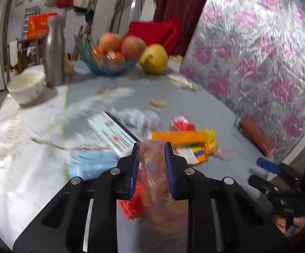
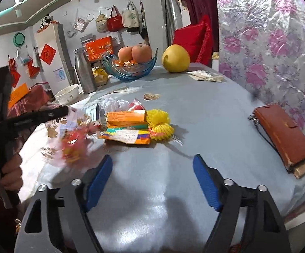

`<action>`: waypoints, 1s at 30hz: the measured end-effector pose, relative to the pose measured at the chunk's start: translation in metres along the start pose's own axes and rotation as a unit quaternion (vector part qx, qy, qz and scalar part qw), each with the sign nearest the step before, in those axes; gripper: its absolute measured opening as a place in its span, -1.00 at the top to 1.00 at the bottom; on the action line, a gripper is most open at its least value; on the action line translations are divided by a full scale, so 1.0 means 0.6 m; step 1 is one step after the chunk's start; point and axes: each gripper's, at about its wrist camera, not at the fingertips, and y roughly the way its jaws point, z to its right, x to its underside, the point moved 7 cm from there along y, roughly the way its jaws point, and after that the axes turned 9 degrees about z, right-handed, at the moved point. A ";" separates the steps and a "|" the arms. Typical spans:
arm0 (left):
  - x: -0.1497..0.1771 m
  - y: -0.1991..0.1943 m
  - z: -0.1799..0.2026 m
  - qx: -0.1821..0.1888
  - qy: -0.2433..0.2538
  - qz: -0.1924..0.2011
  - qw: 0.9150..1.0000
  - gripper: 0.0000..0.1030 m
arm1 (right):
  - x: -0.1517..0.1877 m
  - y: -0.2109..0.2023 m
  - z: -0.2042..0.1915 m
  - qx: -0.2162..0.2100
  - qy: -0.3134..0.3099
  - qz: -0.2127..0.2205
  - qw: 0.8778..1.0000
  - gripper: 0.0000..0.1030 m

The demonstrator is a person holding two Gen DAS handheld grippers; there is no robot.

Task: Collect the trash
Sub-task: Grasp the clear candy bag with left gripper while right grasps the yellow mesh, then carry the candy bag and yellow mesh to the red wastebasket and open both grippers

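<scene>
Left gripper [image 1: 150, 151] clamps a clear plastic wrapper [image 1: 152, 168]; right gripper [image 2: 152, 164] empty.

The left jaws stand narrow, pads pressed on the crumpled wrapper, lifted off the table [image 2: 205, 113] at its near left. The right jaws stand wide with nothing between them, over bare cloth at the near edge. More litter lies mid-table: orange boxes [image 2: 125, 117], a yellow mesh net [image 2: 159, 124], a white box [image 1: 112, 132]. A brown wallet [image 2: 283, 135] lies to the right; a fruit bowl [image 2: 131, 71] stands far.
</scene>
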 end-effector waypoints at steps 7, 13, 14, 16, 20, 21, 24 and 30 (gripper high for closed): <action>-0.018 -0.064 -0.040 -0.012 -0.002 0.037 0.999 0.59 | -0.021 0.077 0.016 0.003 0.023 -0.035 0.999 -0.26; 0.007 -0.061 -0.019 0.009 0.014 0.014 1.000 -0.26 | -0.027 0.162 0.017 0.014 0.008 -0.080 0.997 -0.25; 0.010 -0.059 -0.015 0.001 0.019 0.015 1.000 -0.49 | -0.027 0.175 0.018 0.016 0.008 -0.086 0.996 -0.25; 0.014 -0.052 -0.007 -0.006 0.028 0.011 1.000 -0.54 | -0.025 0.194 0.020 0.009 0.017 -0.097 0.995 0.27; 0.035 -0.012 0.008 -0.006 0.038 -0.031 0.999 -0.54 | -0.026 0.170 0.018 -0.009 0.030 -0.072 0.997 0.37; 0.040 -0.002 0.009 -0.014 0.041 -0.038 0.998 -0.54 | -0.030 0.153 0.016 -0.009 0.029 -0.058 0.998 0.37; 0.048 0.020 0.007 -0.023 0.040 -0.048 0.998 -0.09 | -0.038 0.100 0.018 -0.023 0.039 -0.026 0.999 0.37; 0.040 0.017 0.023 0.010 0.033 -0.043 0.998 0.82 | -0.047 0.031 0.040 -0.022 0.049 0.015 0.998 0.37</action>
